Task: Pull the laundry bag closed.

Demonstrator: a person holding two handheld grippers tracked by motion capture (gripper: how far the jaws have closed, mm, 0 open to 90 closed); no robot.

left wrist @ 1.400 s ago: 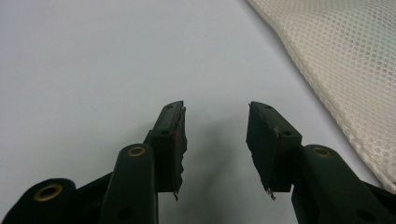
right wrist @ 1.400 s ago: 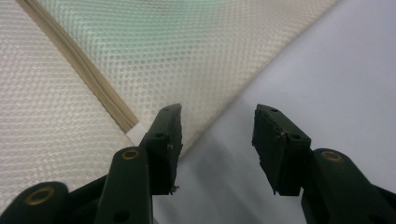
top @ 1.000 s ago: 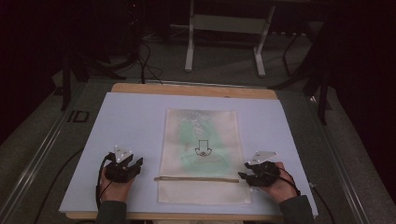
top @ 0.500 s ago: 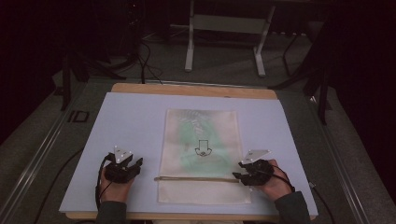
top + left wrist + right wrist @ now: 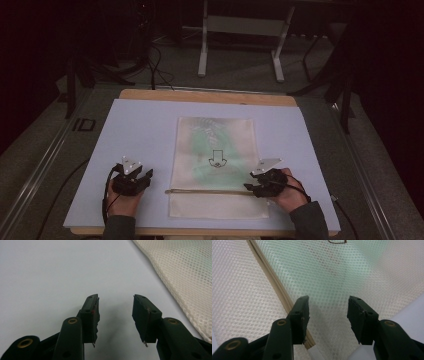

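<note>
The cream mesh zip bag lies flat mid-table; something green inside is blurred, perhaps clothing. The right gripper hovers wide open over the bag's tan zipper strip (holding nothing). The left gripper rests open beside the bag.

A cream-white mesh laundry bag, rectangular, lies flat on the pale blue desk, at its middle toward the near edge. Something green shows through the mesh, a small black outline mark sits mid-bag, and a tan zipper strip crosses its near part.
</note>
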